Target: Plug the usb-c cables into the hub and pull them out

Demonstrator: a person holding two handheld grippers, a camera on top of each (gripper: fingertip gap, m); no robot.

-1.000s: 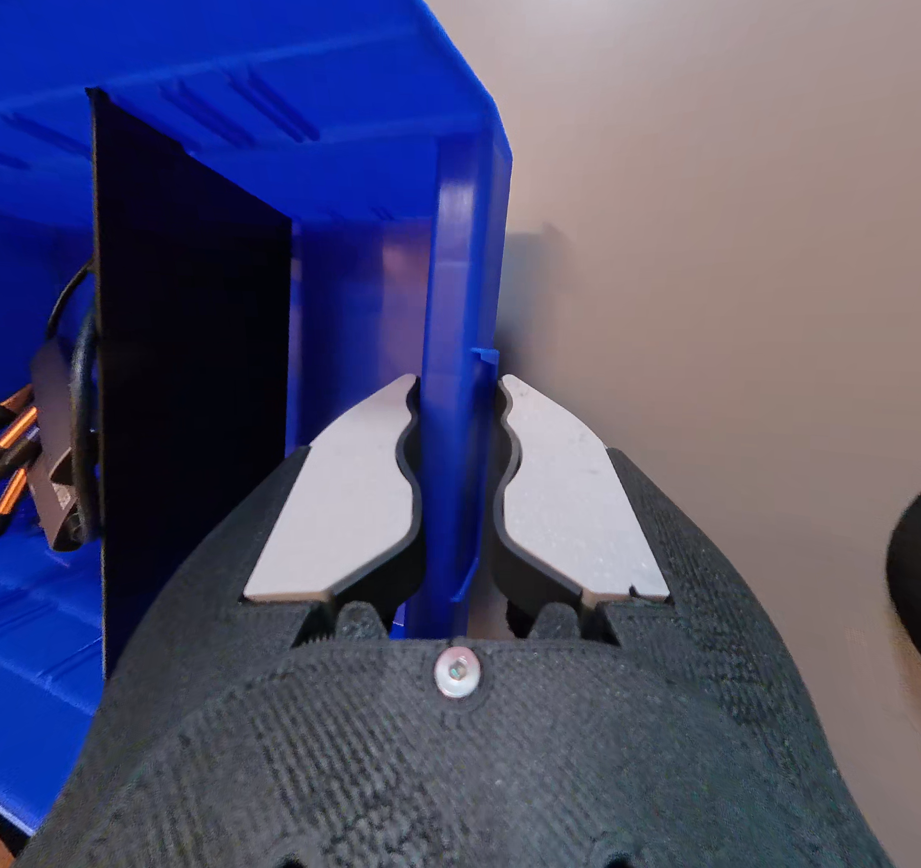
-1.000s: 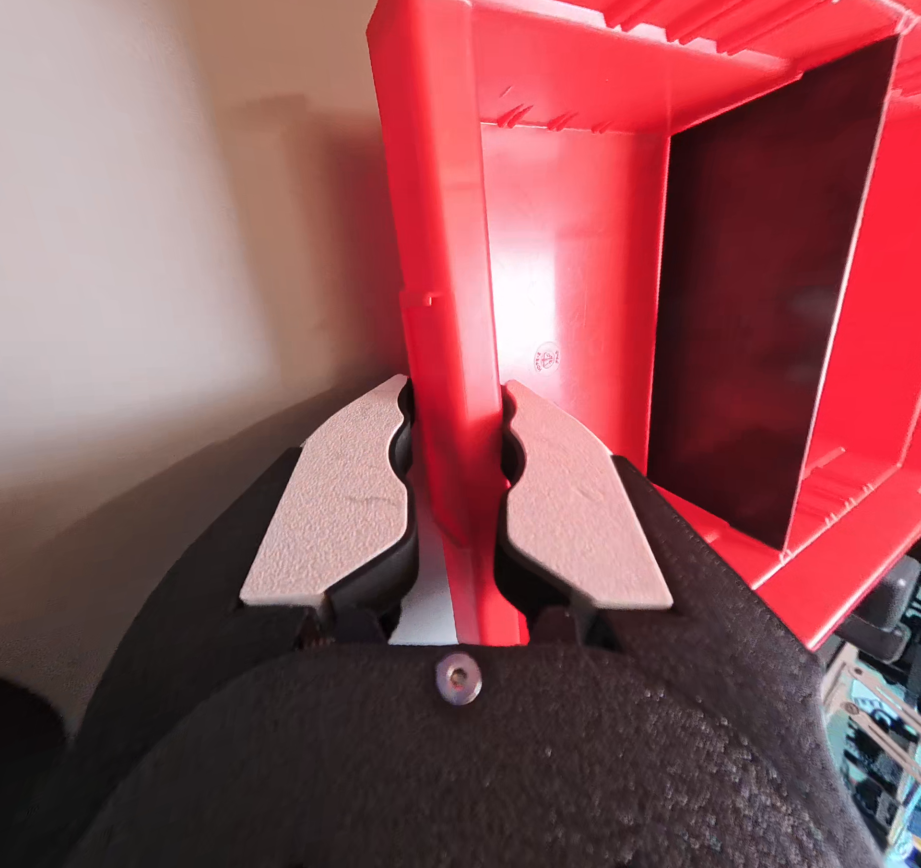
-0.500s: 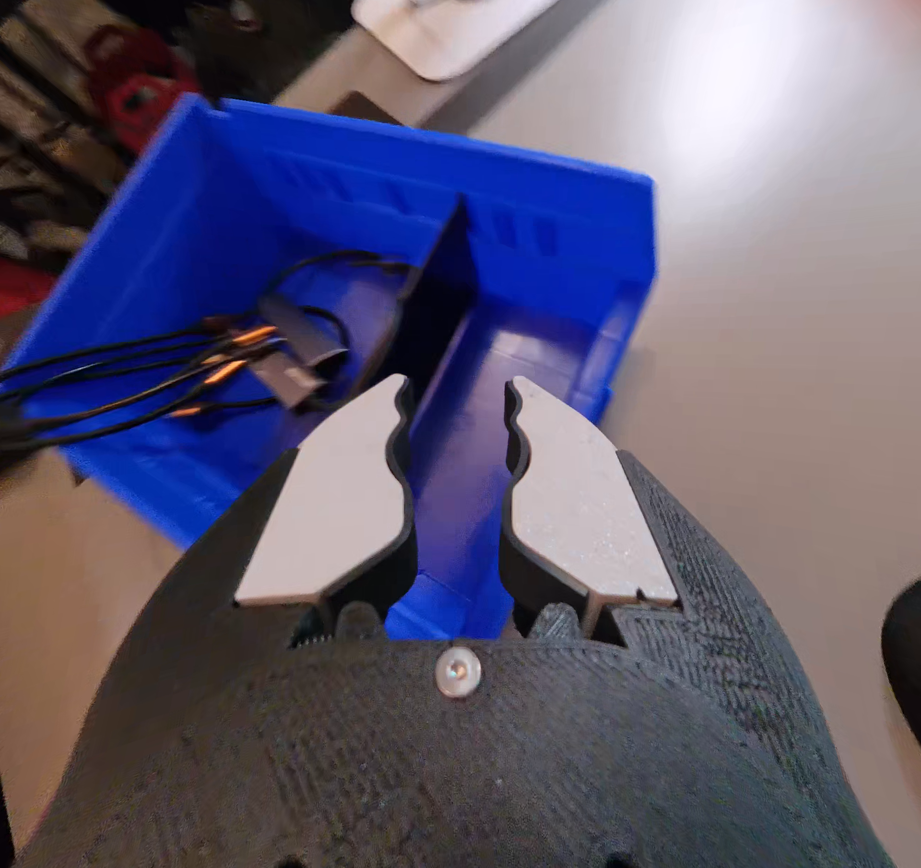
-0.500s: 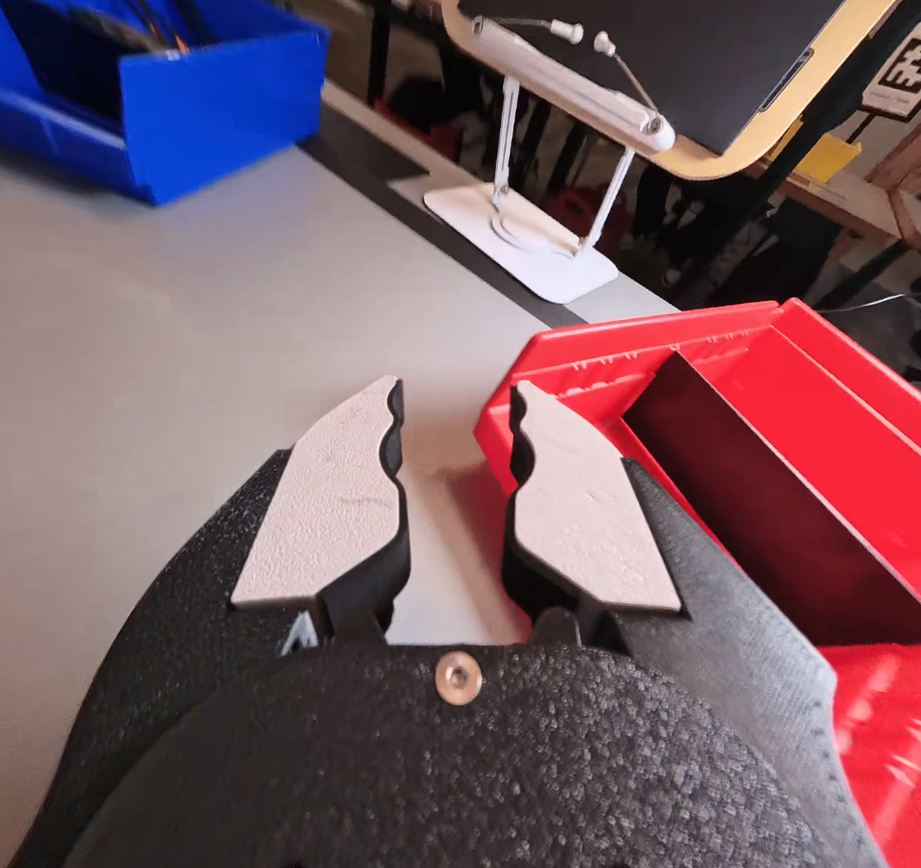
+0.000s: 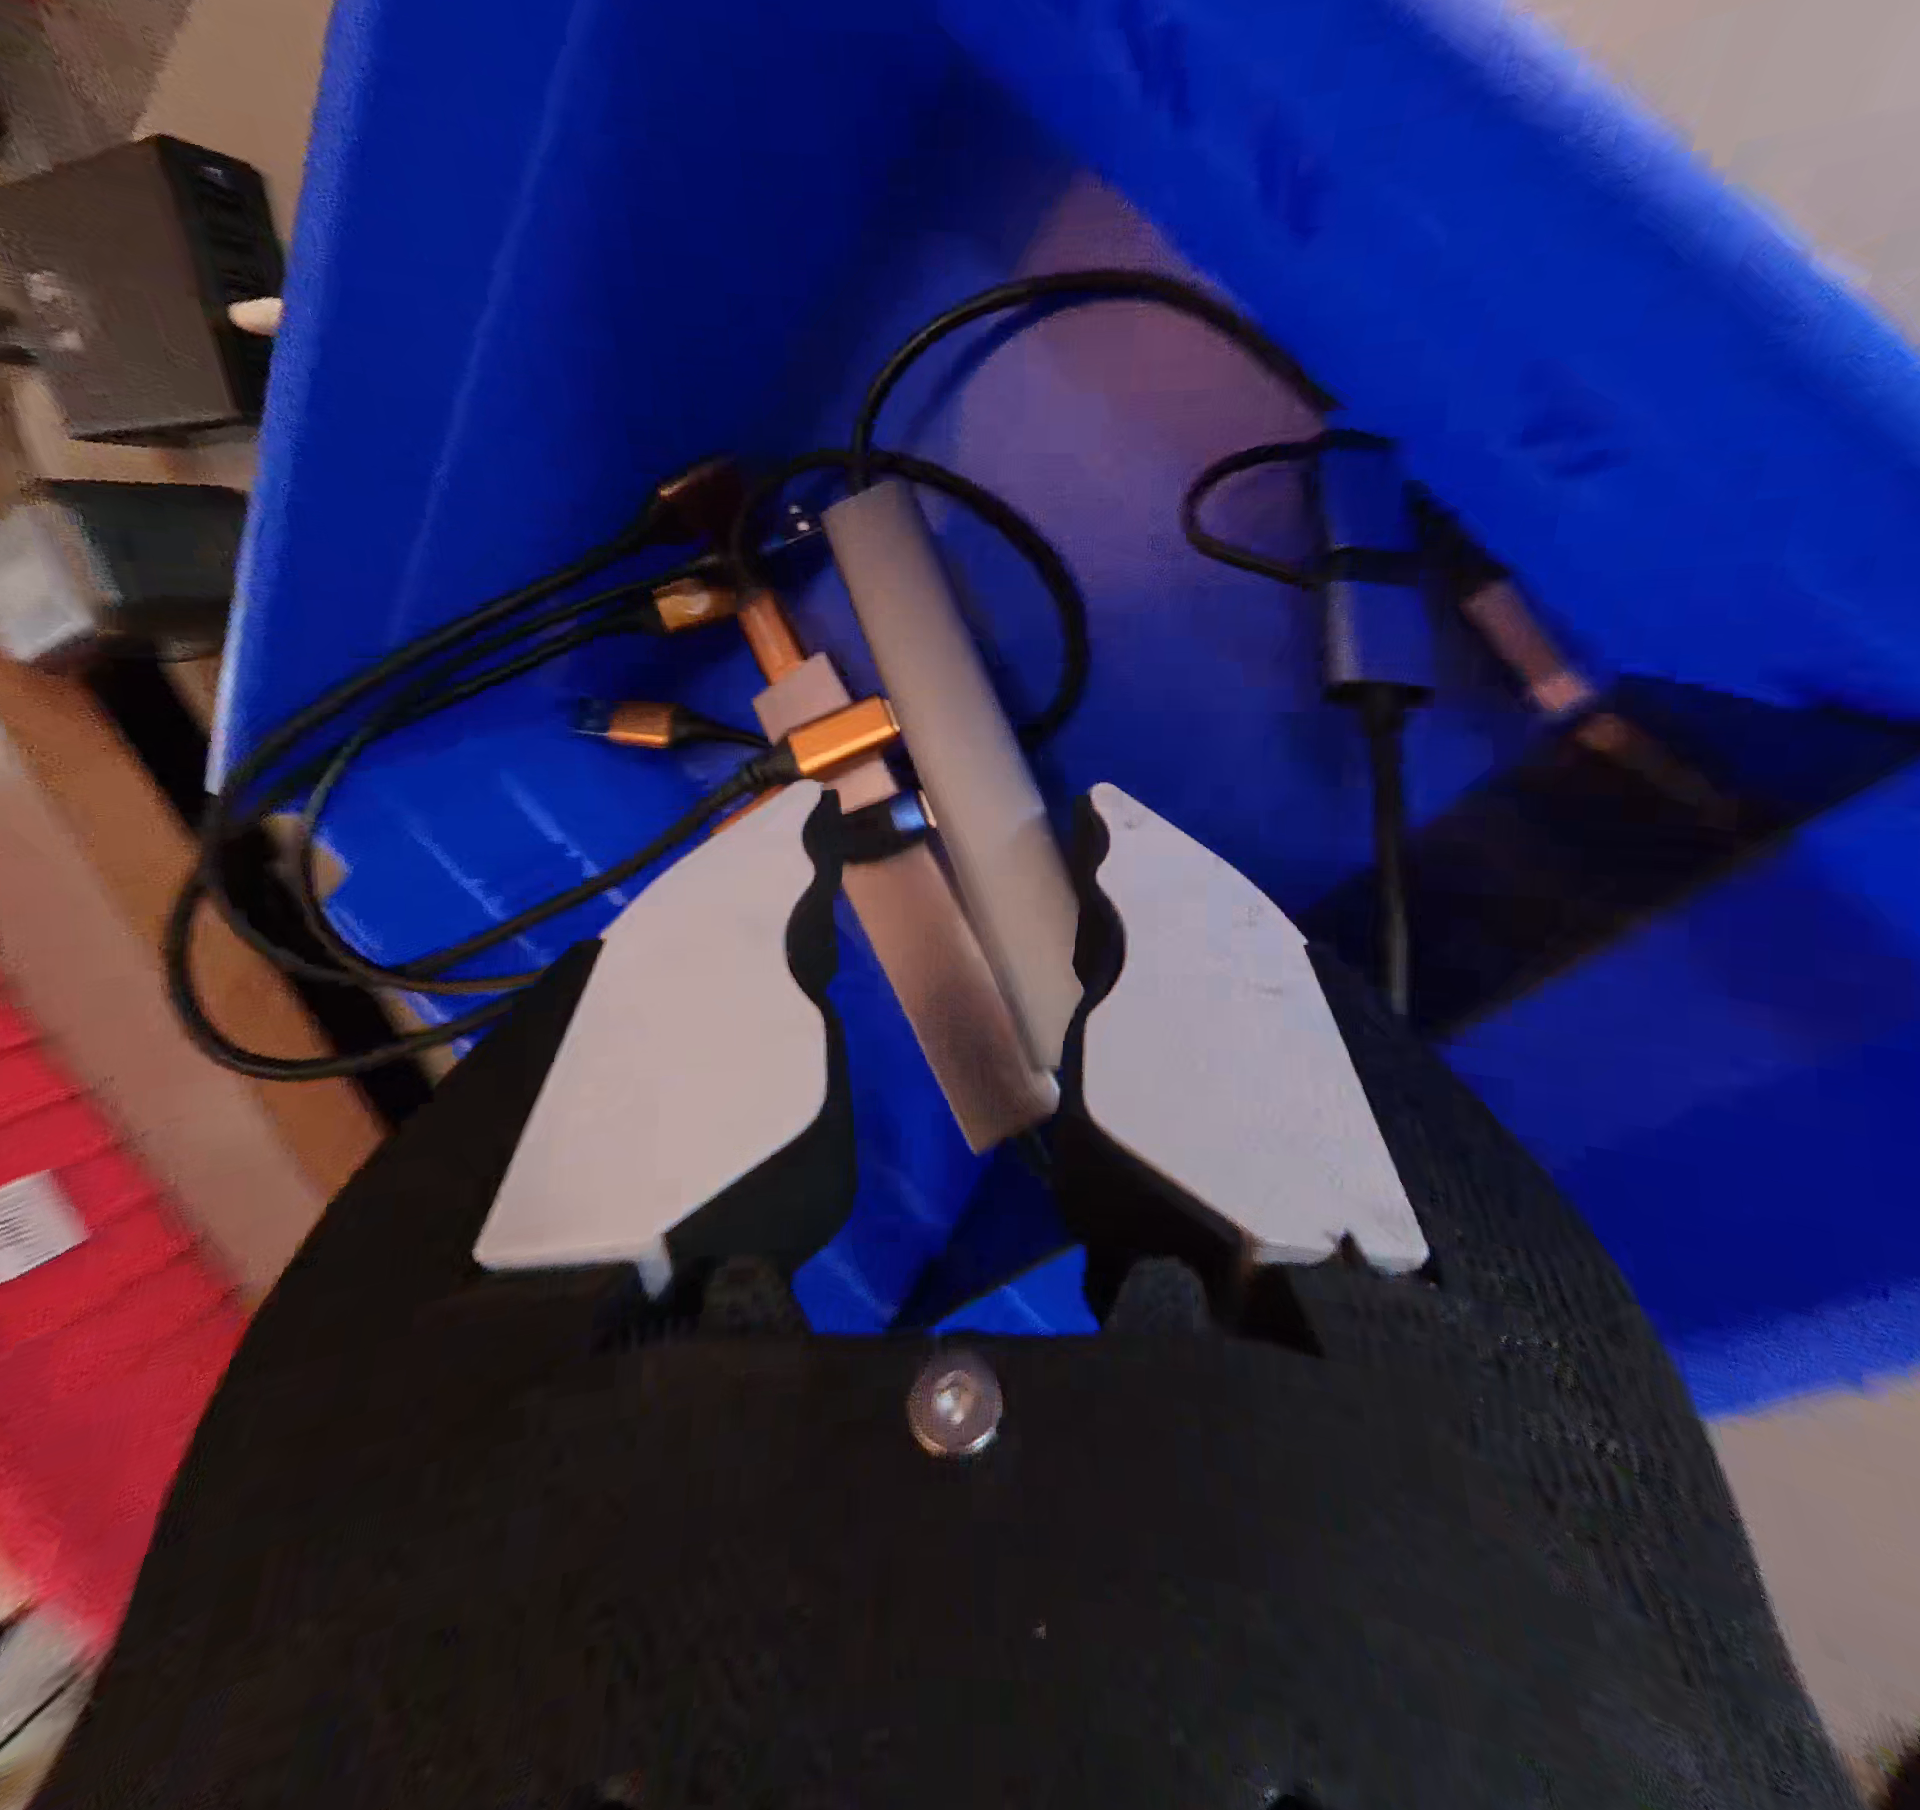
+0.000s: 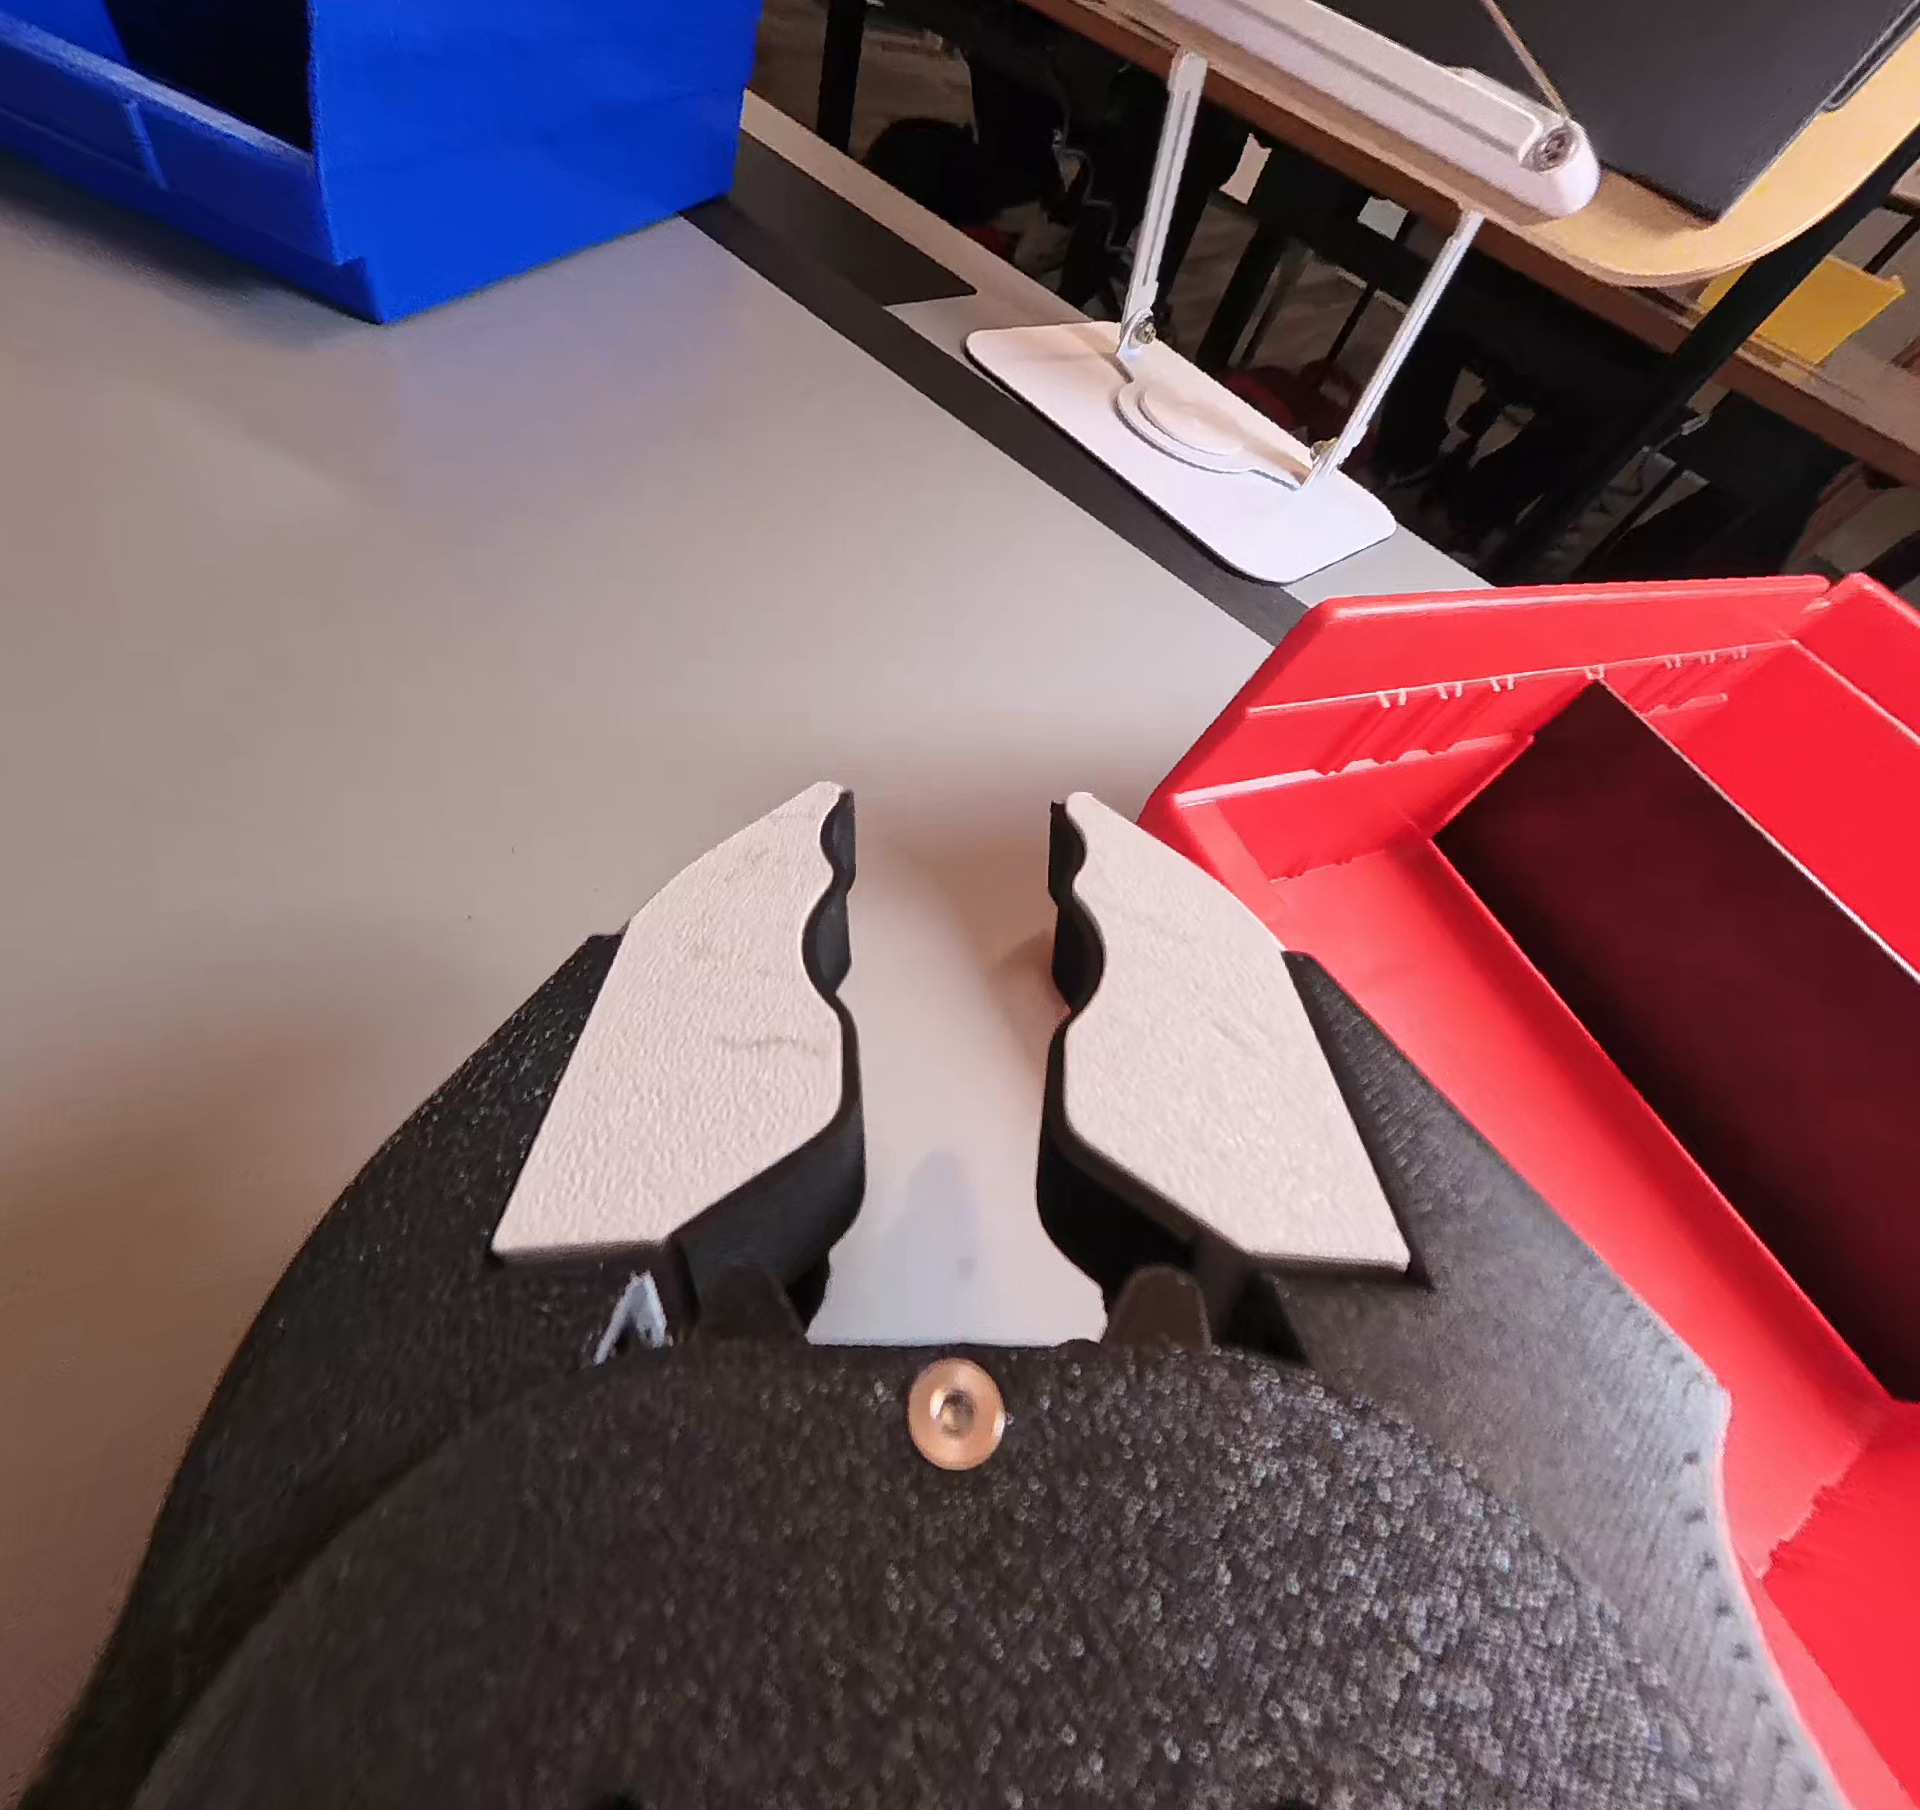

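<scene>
- Both grippers are free of the bin walls they pinched a second ago: the left gripper [image 5: 951,825] now reaches down into the blue bin [image 5: 582,233], while the right gripper [image 6: 951,815] hangs over the bare grey table [image 6: 416,617] with its jaws parted and nothing between them.
- That shift suggests the bins are placed and the cable work proper is about to begin.
- Left jaws stand partly apart around the near end of the grey hub [image 5: 940,773]; its lower end looks to touch the right finger, though motion blur leaves it unclear whether anything is really gripped.
- Inside the blue bin, the hub lies tilted with orange-tipped usb-c cables [image 5: 831,737] bunched along its left side; some seem seated, one orange plug [image 5: 639,721] lies loose, and black leads loop over the bin's edge.
- A second grey hub [image 5: 1371,607] with its own lead rests beside a dark divider [image 5: 1558,856] farther right.
- The red bin [image 6: 1403,721] sits just beside the right gripper, its compartments showing nothing.
- Tangled leads are the likely obstacle: lifting one hub may drag the rest along.
- A white stand [image 6: 1184,451] sits at the table's far edge, well clear.
</scene>
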